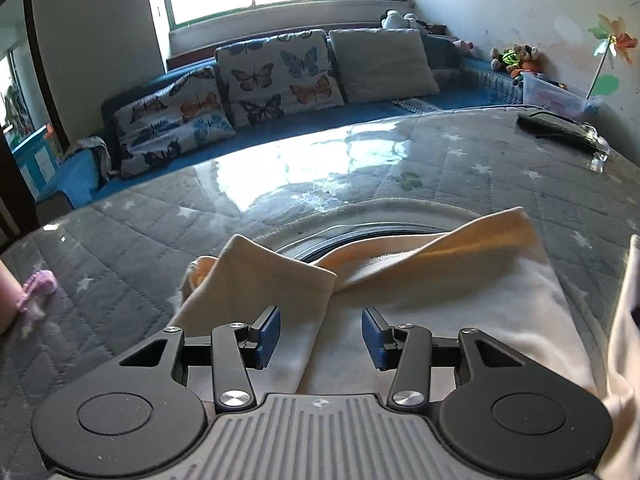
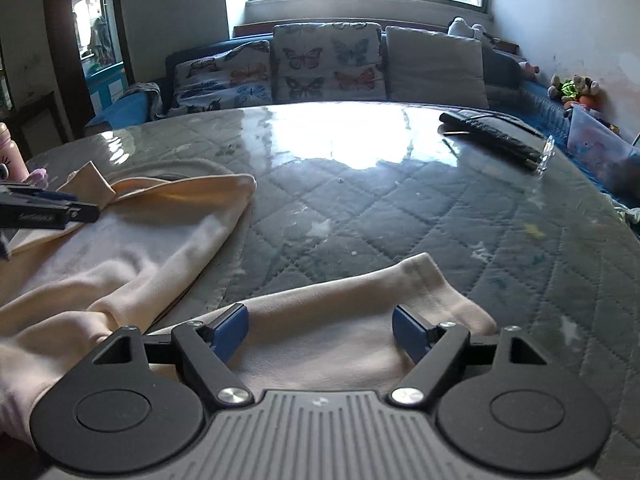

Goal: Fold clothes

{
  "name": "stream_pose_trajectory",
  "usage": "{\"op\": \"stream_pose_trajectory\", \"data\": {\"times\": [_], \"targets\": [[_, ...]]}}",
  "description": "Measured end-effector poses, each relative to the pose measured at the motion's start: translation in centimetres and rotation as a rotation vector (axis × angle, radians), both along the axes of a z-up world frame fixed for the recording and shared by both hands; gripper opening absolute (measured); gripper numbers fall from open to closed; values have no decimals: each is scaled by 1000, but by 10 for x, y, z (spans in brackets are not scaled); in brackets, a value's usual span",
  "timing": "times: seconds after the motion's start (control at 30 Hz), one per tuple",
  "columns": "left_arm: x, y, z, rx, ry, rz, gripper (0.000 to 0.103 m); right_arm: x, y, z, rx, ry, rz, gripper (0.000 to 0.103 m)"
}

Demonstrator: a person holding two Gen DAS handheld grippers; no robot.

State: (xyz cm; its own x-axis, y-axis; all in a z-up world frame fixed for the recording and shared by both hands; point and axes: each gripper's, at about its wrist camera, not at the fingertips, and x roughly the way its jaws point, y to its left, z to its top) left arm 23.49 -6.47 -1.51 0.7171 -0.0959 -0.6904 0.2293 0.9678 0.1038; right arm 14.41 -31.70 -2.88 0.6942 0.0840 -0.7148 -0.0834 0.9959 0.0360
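**Two grippers open over one cream garment, nothing gripped**

Both tools hover w/ jaws spread. Left gripper (image 1: pixel 321 334) sits above the body of the cream garment (image 1: pixel 460 312), blue pads apart, cloth lying slack between and below them, not pinched. Right gripper (image 2: pixel 320 332) likewise open, over a sleeve (image 2: pixel 360 304) that stretches out to the right w/ ribbed cuff at its end.

Garment lies on the quilted grey table cover (image 2: pixel 400 220) under a glossy clear sheet, near edge, partly bunched; a fold already turned over near the collar. Judgement: sleeve is laid out sideways so it can be picked up and brought in over the body; left tool probably positioned to pin or lift the body side. Open jaws suggest approach to a grasp, not a release, but can't be sure.

View diffs:
- Left wrist view: shows collar area and folded flap close up; a dark ring shape under the cloth, unclear what. Person's arm w/ pink band (image 1: pixel 38 292) at left edge.
- Right wrist view: shows sleeve + cuff fully, plus left tool from the side. Black flat item (image 2: pixel 492 136) far right on table, well apart from garment.
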Motion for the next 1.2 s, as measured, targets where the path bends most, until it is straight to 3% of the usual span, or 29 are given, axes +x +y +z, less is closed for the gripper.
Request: {"op": "stream_pose_trajectory", "data": {"times": [0.1,0.2,0.33,0.43,0.57,0.7,0.87,1.03,1.2], "targets": [[9,0,-4,-5,6,19,44,1,-1,-4,-8,0,2,84],[15,5,-8,-15,9,49,33,1,-1,-5,-12,-4,9,89],[15,15,-5,-31,1,71,7,1,2,-7,-16,-6,11,97],[7,28,5,-57,-18,96,4,0,6,-11,-27,-12,17,103],[-10,56,31,-107,-71,144,3,0,7,-12,-31,-21,15,103],[-27,92,59,-155,-117,226,3,0,8,-14,-37,-40,19,103],[-59,147,89,-161,-192,343,3,-2,9,-17,-39,-64,17,103],[-91,203,97,-150,-212,467,3,-1,9,-17,-41,-59,21,103],[-117,247,82,-131,-183,574,2,1,9,-16,-43,-51,28,103]]}}
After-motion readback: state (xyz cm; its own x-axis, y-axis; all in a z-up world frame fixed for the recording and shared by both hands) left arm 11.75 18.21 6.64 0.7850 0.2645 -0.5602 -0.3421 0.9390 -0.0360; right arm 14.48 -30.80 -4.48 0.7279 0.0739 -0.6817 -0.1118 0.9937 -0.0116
